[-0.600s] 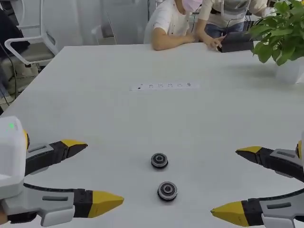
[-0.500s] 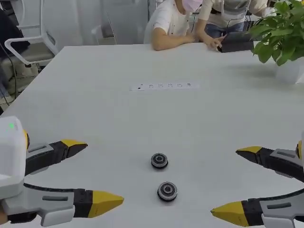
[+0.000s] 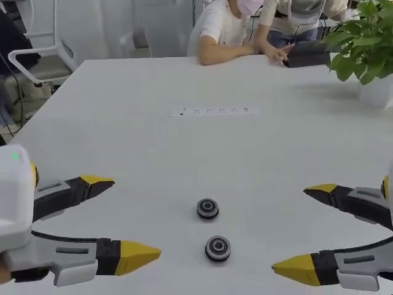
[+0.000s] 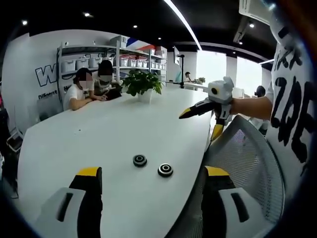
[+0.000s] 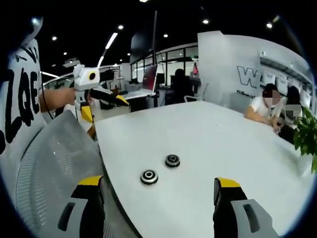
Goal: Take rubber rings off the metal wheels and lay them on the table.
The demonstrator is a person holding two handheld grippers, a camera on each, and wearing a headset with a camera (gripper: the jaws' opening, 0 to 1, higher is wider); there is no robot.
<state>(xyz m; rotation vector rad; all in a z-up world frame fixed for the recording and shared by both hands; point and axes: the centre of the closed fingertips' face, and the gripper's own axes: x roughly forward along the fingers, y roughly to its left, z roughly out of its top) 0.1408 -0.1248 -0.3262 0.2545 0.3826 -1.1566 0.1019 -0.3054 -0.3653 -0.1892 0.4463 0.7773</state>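
Two small metal wheels are seen on the white table (image 3: 153, 141), close to its near edge and about halfway along it. The farther wheel (image 3: 207, 208) and the nearer wheel (image 3: 218, 247) are laid flat, near each other but not touching. A dark rubber ring (image 3: 198, 209) is seen around each wheel, not yet taken off. The left gripper (image 3: 130, 217) is held at the near edge, on the left side, and its yellow-tipped jaws are spread wide apart with nothing between them. The right gripper (image 3: 295, 228) is held at the near edge, on the right side, and its jaws are spread wide apart too, with nothing held. The wheels are found between the two grippers, well apart from both. A socket strip (image 3: 214, 111) is set into the middle of the table. A green plant (image 3: 362, 37) in a white pot is placed by the far right corner. Two people (image 3: 224, 31) are seated at the far edge.
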